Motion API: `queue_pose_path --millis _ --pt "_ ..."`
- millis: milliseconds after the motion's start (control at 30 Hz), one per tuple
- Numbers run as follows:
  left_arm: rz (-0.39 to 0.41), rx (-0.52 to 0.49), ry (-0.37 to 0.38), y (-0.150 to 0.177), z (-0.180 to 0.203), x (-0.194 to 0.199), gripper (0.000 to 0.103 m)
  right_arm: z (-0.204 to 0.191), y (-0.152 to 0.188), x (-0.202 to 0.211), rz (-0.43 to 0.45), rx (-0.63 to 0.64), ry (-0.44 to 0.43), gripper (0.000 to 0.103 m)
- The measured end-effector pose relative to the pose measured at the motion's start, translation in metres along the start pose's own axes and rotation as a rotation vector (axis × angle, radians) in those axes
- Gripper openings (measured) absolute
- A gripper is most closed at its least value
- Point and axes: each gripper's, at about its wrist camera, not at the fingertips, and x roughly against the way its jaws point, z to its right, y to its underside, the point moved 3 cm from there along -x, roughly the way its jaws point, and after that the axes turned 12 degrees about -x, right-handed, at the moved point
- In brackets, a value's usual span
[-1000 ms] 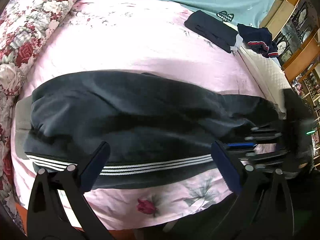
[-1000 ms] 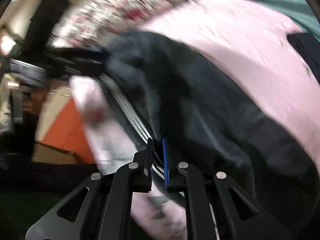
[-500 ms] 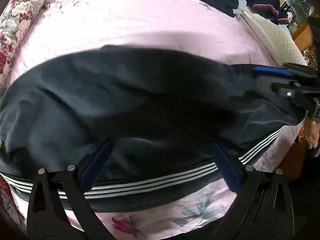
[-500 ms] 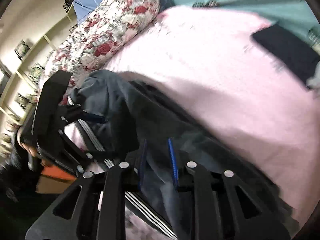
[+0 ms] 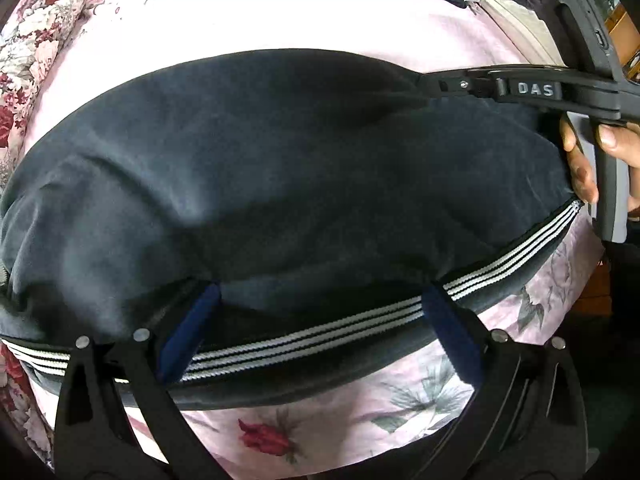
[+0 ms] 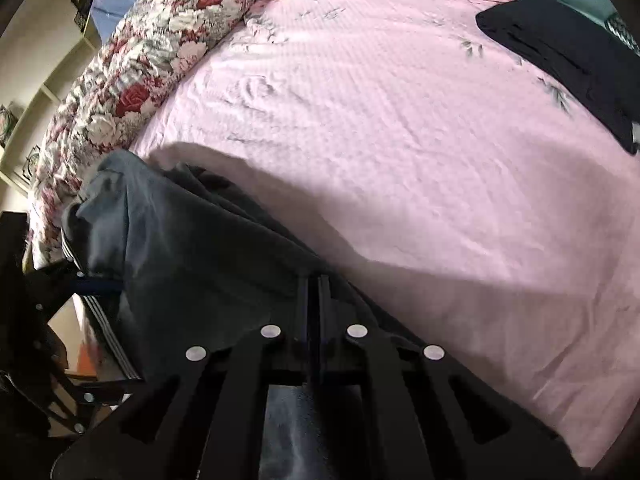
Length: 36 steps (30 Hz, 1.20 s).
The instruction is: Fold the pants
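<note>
My left gripper (image 5: pixel 320 320) has its jaws spread wide, nothing between them; the blue pads sit low over the near edge of the dark navy track pants with white side stripes (image 5: pixel 280 168), one pad at each side of a stretch of the striped seam. The pants lie across the pink floral bedsheet (image 5: pixel 320 432), filling the space ahead of these jaws.

My right gripper (image 6: pixel 314 292) has its jaws pressed together on a fold of the pants (image 6: pixel 180 248); cloth runs from between them away to the left. From the left camera I see that gripper (image 5: pixel 452 86) pinching the far right edge of the pants, with a hand (image 5: pixel 592 160) on its handle.

Beyond the right jaws lies bare pink sheet (image 6: pixel 400 140), a floral pillow (image 6: pixel 152 68) far left, a folded dark garment (image 6: pixel 568 64) far right.
</note>
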Motion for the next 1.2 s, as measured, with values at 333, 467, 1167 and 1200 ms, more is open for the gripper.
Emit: queue_pose_path --millis 333,467,1167,1200 --pt "0.143 -0.054 0.044 -0.017 0.029 0.047 0.101 0.039 0.039 0.137 0.234 -0.150 -0.234 0.063" --pt "0.198 -0.051 0.076 -0.030 0.043 0.043 0.101 0.092 0.078 0.187 0.344 -0.321 -0.314 0.074" --pt "0.174 0.183 0.146 -0.028 0.037 -0.004 0.101 0.158 0.176 0.152 0.166 -0.732 -0.421 0.088" --pt "0.172 0.183 0.148 -0.031 0.039 -0.005 0.101 0.160 0.173 0.151 0.193 -0.749 -0.429 0.088"
